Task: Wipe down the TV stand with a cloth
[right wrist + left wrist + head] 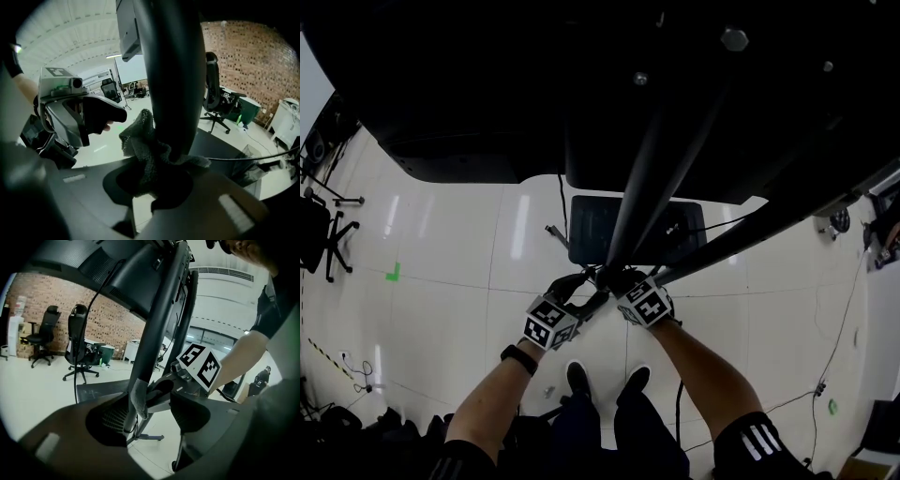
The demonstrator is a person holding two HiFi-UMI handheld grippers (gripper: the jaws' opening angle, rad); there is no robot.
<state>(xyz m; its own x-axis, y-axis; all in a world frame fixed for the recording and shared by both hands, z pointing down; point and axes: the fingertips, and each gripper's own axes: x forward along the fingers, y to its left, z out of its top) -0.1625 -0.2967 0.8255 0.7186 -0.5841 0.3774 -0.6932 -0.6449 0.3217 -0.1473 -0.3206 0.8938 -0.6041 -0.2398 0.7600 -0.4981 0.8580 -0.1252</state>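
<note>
The TV stand's dark pole (652,178) rises from its flat base (591,230) on the white floor. Both grippers meet low on the pole. In the right gripper view a grey cloth (145,150) is bunched against the pole (171,70), with my right gripper (154,187) shut on it. My left gripper (150,420) stands open, its jaws either side of the thin lower pole (127,418). From the left gripper view the cloth (138,397) wraps the pole beside the right gripper's marker cube (199,364). In the head view the left gripper (581,286) and right gripper (614,279) nearly touch.
A second dark stand leg (741,239) slants off to the right. Office chairs (79,348) stand before a brick wall, another chair (319,234) at far left. Cables (834,347) trail over the floor, with a green tape mark (392,273). The person's shoes (578,378) are right below the grippers.
</note>
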